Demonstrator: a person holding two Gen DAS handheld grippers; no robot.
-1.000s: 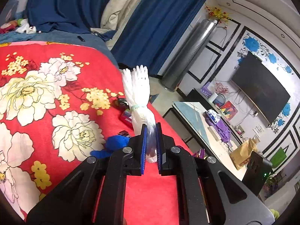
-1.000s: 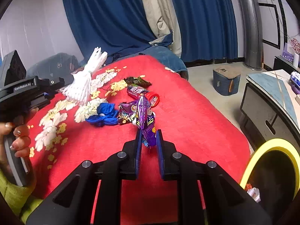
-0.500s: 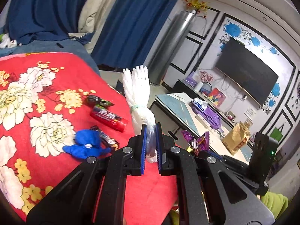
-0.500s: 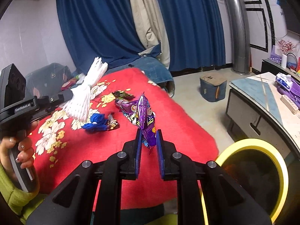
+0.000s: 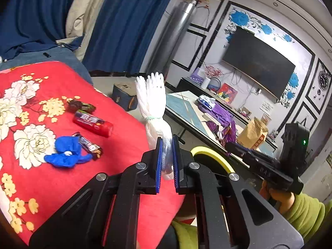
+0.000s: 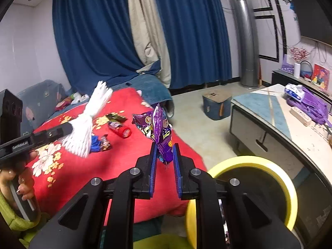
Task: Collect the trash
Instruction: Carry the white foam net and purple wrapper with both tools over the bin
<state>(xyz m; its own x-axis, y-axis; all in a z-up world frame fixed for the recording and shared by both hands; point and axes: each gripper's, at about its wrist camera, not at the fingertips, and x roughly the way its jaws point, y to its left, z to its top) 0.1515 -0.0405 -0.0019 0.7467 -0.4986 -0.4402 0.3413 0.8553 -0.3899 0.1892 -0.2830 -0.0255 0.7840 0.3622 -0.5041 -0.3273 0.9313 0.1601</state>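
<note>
- The left gripper (image 5: 166,161) is closed to a narrow slit on the lower end of a bundle of clear gloves (image 5: 154,103), tied round the middle with a pale green band; the bundle stands up out of the pads, off the bed
- The right gripper (image 6: 164,161) is pinched on the bottom edge of a purple wrapper (image 6: 160,130), which sticks up between the pads, also clear of the bed
- Both loads hang near the bed's edge, with the yellow-rimmed bin (image 6: 249,161) just below and to the right of the right gripper; its rim (image 5: 211,155) also shows behind the left gripper
- Done, by my reading: two pieces picked up and carried most of the way to the bin; neither is dropped in yet
- What already lies in the bin I cannot tell; its inside is dark
- Left on the red bed (image 5: 124,145): a red tube (image 5: 93,122), a dark wrapper (image 5: 82,106), a blue glove (image 5: 66,153) and a small candy wrapper (image 5: 91,145) touching it
- So I judge the task about midway, with several more trips needed
</note>
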